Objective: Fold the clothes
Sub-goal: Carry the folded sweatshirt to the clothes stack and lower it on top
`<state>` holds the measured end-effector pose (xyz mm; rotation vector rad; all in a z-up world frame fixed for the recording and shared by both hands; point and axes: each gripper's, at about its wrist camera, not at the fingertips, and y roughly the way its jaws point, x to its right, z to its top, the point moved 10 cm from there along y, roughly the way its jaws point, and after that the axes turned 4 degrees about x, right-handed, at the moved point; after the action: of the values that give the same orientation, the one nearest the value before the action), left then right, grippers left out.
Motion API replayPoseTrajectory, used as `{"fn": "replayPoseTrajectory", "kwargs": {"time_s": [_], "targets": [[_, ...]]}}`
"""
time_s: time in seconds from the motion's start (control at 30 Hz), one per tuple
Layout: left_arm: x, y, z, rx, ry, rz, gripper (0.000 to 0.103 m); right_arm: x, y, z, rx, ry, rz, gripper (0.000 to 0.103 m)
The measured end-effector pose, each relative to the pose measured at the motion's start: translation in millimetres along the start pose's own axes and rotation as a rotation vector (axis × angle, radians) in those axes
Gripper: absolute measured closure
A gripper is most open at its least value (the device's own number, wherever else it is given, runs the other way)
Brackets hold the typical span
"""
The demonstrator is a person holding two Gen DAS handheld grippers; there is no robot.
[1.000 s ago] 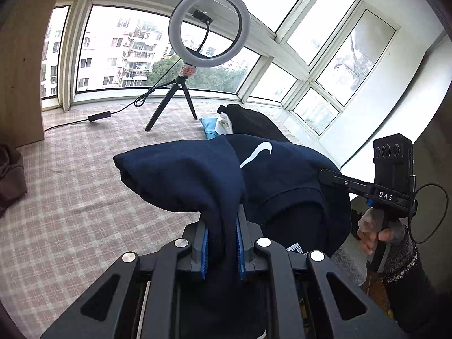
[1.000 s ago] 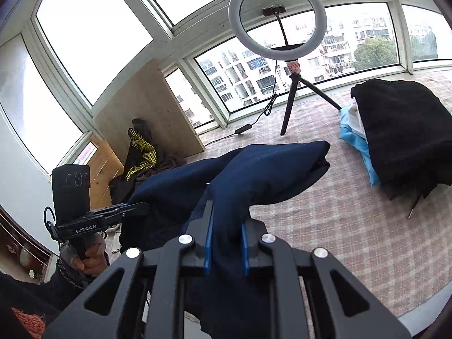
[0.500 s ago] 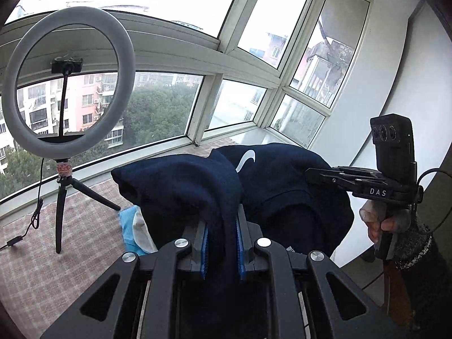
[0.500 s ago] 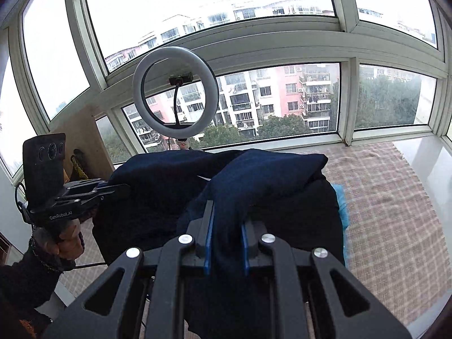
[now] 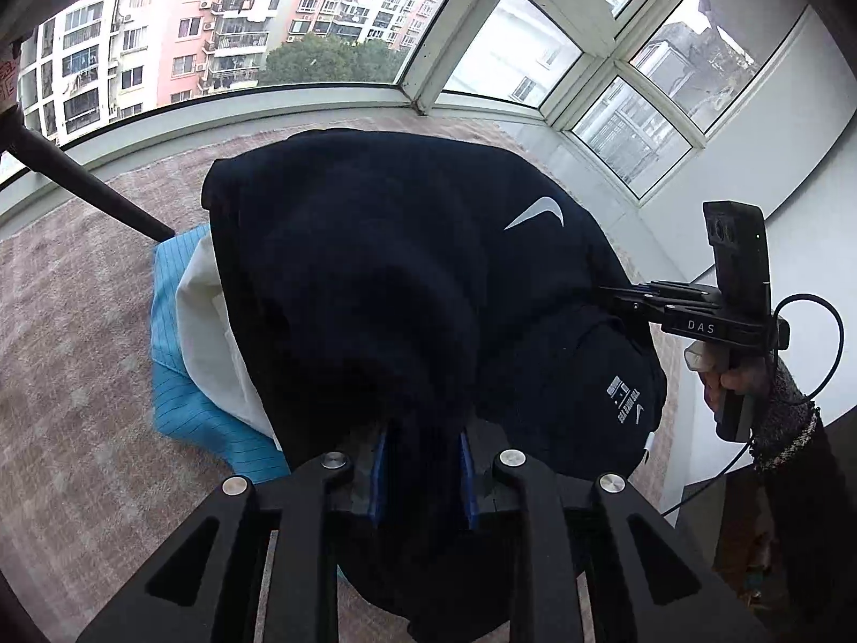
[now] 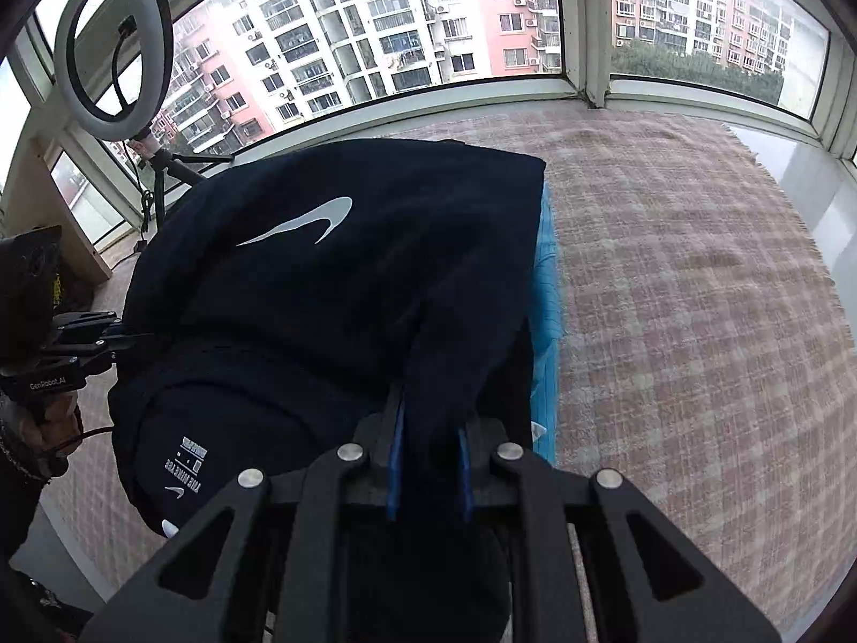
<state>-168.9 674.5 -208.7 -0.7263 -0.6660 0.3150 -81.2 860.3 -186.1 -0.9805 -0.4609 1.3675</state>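
A folded dark navy garment (image 5: 407, 278) with a white swoosh logo lies on top of a stack of folded clothes. My left gripper (image 5: 423, 445) is shut on its near left edge, cloth bunched between the blue pads. In the right wrist view the same navy garment (image 6: 332, 268) fills the middle, and my right gripper (image 6: 428, 445) is shut on its near right edge. Beneath it show a white folded piece (image 5: 206, 332) and a light blue one (image 5: 182, 402), whose edge (image 6: 546, 289) also peeks out on the right. The other gripper appears in each view, at the garment's far side.
A pink-and-beige checked cloth (image 6: 696, 294) covers the platform under the windows. A ring light (image 6: 112, 48) on a tripod stands at the left; one tripod leg (image 5: 80, 182) crosses the left wrist view. A wooden panel (image 6: 80, 236) and window frames ring the area.
Both grippers have carried the navy garment over and down onto the stack of folded clothes; the views now tilt downward and the garment rests flatter. Both stay shut on it.
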Motion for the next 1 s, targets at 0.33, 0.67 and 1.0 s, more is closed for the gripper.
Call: {"fn": "replayPoseTrajectory", "kwargs": {"time_s": [0.33, 0.67, 1.0], "targets": [[-15.9, -73.3, 68.7, 0.164, 0.088, 0.135, 0.071, 23.2, -51.8, 62.0, 0.151, 0.111, 0.09, 0.063], [-56.8, -8.3, 91.4, 0.049, 0.04, 0.198, 0.082, 35.8, 40.6, 106.8, 0.049, 0.211, 0.126, 0.063], [-39.1, -44.3, 106.0, 0.137, 0.136, 0.201, 0.098, 24.3, 8.1, 122.3, 0.163, 0.11, 0.096, 0.101]]}}
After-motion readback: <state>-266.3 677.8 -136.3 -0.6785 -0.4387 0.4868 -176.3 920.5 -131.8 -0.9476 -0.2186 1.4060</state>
